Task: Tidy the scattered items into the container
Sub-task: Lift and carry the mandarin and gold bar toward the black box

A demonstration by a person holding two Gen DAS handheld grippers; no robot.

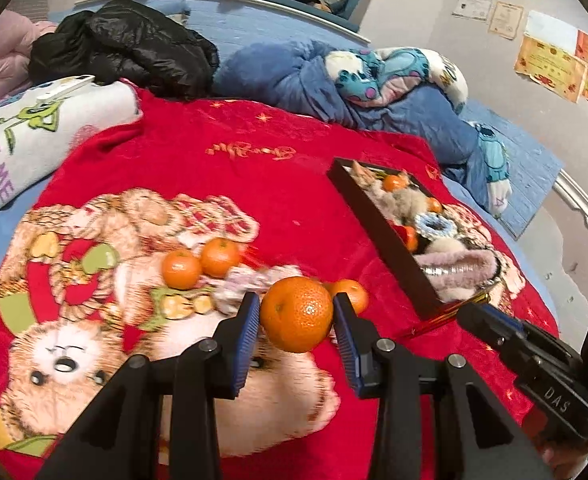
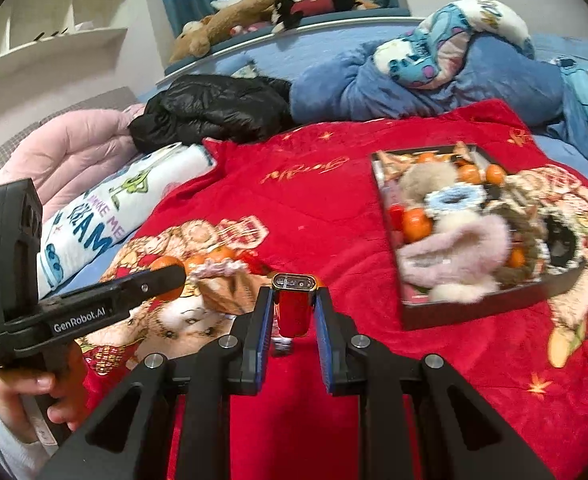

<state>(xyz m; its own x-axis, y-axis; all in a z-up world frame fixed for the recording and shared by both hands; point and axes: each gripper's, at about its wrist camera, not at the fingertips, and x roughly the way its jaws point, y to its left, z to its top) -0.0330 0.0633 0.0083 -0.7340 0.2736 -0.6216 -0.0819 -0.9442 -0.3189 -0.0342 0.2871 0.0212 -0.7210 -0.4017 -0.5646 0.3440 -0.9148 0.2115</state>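
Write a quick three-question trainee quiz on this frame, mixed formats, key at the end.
1. True or false: the left gripper is shut on a tangerine.
2. What does the right gripper hold? A) a hair scrunchie B) a small red lighter-like item C) nothing
3. Fill in: the dark box sits on the red ____.

Key:
1. True. The tangerine sits clamped between the blue pads, lifted off the bedding.
2. B. Its gold top pokes out above the fingertips.
3. Blanket. The box already holds tangerines and fluffy items; two more tangerines lie loose outside it.
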